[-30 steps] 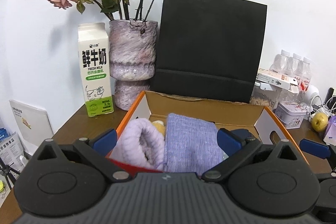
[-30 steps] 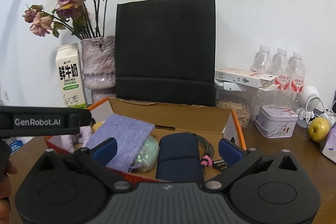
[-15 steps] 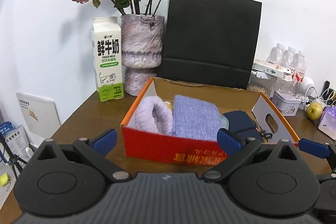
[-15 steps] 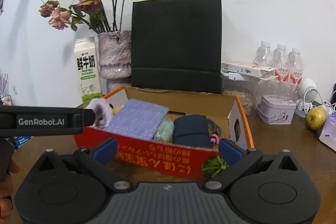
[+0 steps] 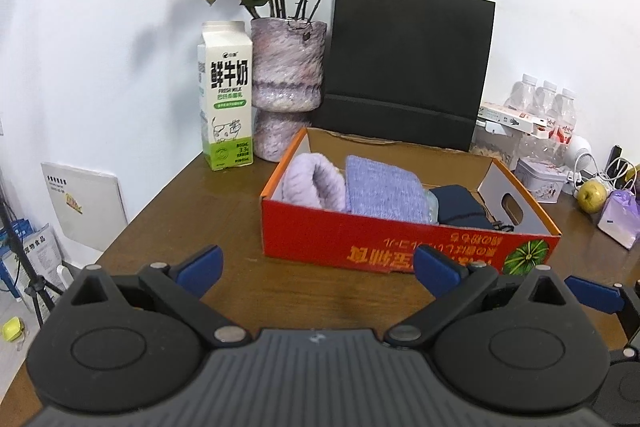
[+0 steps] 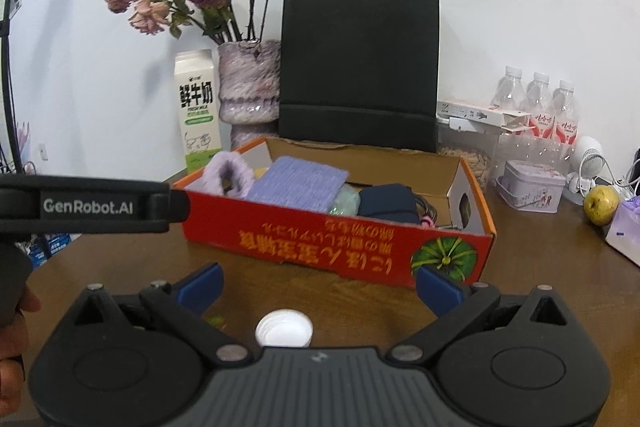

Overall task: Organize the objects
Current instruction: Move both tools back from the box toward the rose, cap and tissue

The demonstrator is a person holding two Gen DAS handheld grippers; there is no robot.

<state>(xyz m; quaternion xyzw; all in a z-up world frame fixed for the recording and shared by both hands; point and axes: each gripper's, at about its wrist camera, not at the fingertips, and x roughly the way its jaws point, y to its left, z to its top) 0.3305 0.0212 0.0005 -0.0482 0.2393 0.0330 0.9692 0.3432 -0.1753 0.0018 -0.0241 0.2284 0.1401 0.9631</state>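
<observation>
Right wrist: spread, empty tongs short of red box edge.

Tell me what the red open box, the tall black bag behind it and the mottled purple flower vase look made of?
The red open box looks like printed cardboard: brown raw inner walls and a punched handle hole. The tall black bag seems matte paper, with sharp creases and thin cord handles. The mottled purple flower vase appears rough, speckled ceramic or stone; I cannot tell which.
</observation>
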